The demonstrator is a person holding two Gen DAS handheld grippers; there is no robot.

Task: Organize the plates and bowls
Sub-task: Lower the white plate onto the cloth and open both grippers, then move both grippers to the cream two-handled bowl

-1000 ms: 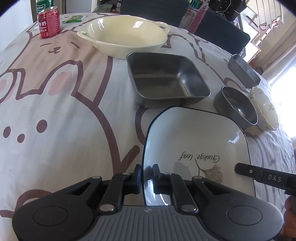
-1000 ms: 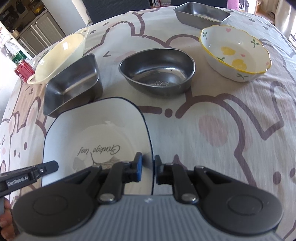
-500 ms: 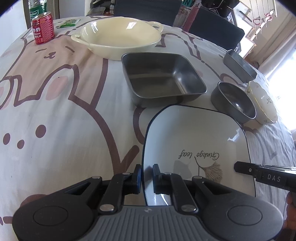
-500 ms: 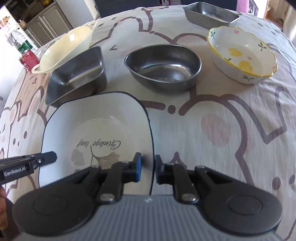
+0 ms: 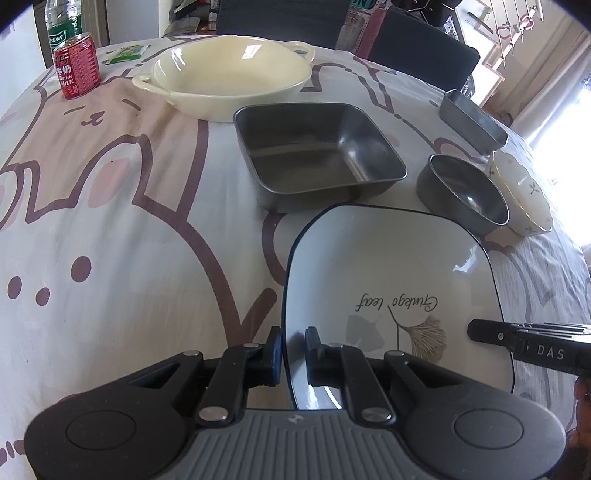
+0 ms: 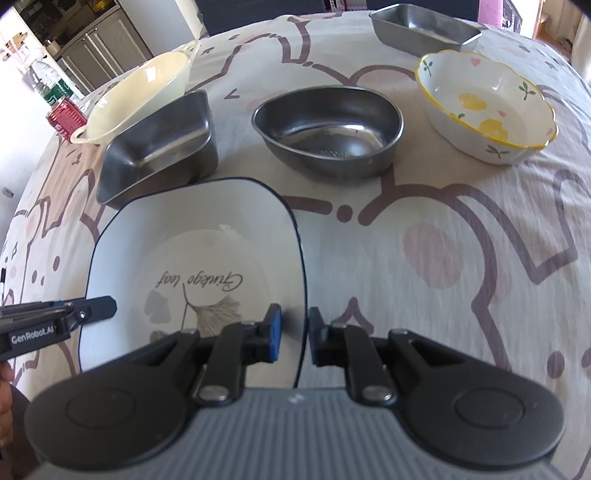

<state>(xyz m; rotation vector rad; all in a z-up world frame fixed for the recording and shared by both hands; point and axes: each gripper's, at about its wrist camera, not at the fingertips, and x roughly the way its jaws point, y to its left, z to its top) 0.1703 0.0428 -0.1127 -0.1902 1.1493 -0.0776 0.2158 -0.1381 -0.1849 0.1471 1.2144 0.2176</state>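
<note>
Glazed square plate [image 5: 391,280], judged rigid, slippery, breakable; left gripper [image 5: 293,349] and right gripper [image 6: 294,334] clamped on opposite rims, near table edge.

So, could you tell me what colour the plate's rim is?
Dark navy rim on the white plate, clearest in the right wrist view.

A red drink-milk can [image 5: 77,70] stands at the far corner of the tabletop [image 5: 110,229] (covered in a pink-and-white cartoon-animal cloth), a green-labelled clear plastic bottle [image 5: 62,23] just behind it; dark chairs [image 5: 421,48] beyond.
</note>
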